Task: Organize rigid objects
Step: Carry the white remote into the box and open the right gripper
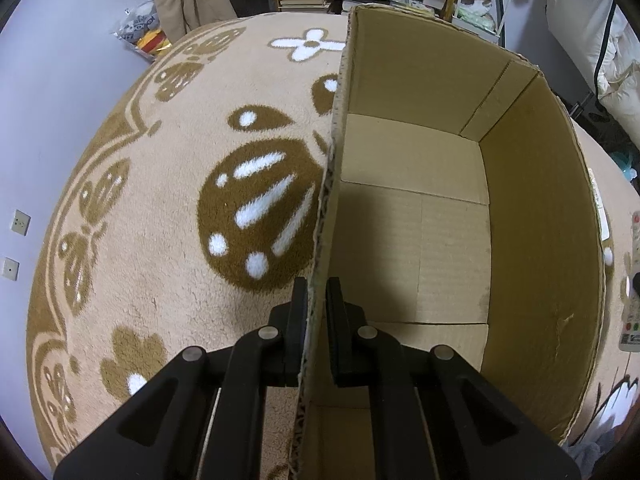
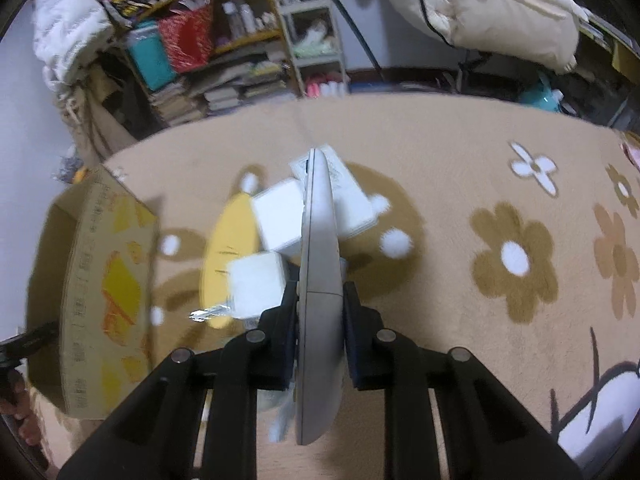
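An open cardboard box (image 1: 416, 216) stands on the patterned rug, nothing showing on its floor. My left gripper (image 1: 316, 284) is shut on the box's left wall (image 1: 340, 92), one finger outside and one inside. In the right wrist view my right gripper (image 2: 320, 288) is shut on a slim grey remote control (image 2: 320, 240), held edge-on and raised above the rug. Under it lie a white plug adapter (image 2: 256, 284) with metal prongs, a second white cube (image 2: 280, 220), a flat white box (image 2: 352, 196) and a yellow oval piece (image 2: 230, 248). The cardboard box (image 2: 100, 288) stands to their left.
A white remote with coloured buttons (image 1: 630, 292) shows at the right edge of the left wrist view, beyond the box. Shelves with books and bags (image 2: 208, 52) and white bedding (image 2: 500, 8) line the far side of the beige flowered rug (image 2: 500, 260).
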### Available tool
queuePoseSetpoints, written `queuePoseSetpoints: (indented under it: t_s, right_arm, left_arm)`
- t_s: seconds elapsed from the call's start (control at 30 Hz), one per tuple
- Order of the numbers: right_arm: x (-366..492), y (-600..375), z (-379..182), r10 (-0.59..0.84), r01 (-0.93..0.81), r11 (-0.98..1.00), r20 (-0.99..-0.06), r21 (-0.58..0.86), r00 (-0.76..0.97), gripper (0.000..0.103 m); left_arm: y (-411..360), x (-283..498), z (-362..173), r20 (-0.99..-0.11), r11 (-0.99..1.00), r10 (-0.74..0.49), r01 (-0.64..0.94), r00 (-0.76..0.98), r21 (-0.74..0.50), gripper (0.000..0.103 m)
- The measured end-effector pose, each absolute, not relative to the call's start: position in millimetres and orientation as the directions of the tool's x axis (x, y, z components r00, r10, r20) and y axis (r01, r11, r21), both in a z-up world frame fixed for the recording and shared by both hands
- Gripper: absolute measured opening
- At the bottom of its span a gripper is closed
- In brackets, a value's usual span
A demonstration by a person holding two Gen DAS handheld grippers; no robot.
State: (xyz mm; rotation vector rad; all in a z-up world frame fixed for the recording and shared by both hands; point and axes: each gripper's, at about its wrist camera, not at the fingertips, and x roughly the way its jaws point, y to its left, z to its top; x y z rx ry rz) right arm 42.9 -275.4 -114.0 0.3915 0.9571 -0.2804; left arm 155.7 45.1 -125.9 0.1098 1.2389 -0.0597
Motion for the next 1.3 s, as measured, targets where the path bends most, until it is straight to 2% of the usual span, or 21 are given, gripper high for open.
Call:
queuePoseSetpoints:
  t_s: [0.5,0.77,1.1,1.3]
  right_arm:
    - [84,-191,-51,0.091,0.197,0.935,-0.736,0.296,0.671,0.022]
    - [109,-143,-34,0.156,0.069,0.958,-0.708,0.278,0.689,0.022]
    - [128,-116,-43,0.275,0.016,0.927,-0.710,0.374,0.648,0.022]
    - [138,-103,-70,0.297,0.003,0.930,-0.760,0.367,0.579,0.022]
  left_arm:
    - [46,155,-126,-0.946,0.994,0.007,0.104,0.323,0.043,0.008]
    - [47,155,-127,-0.947,0.994,0.005,0.103,0.322,0.040,0.008]
    - [47,156,-128,-0.947,0.993,0.006,0.111,0.321,0.044,0.008]
    - [48,156,-128,-0.949,0.994,0.001,0.102,0.316,0.035,0.008]
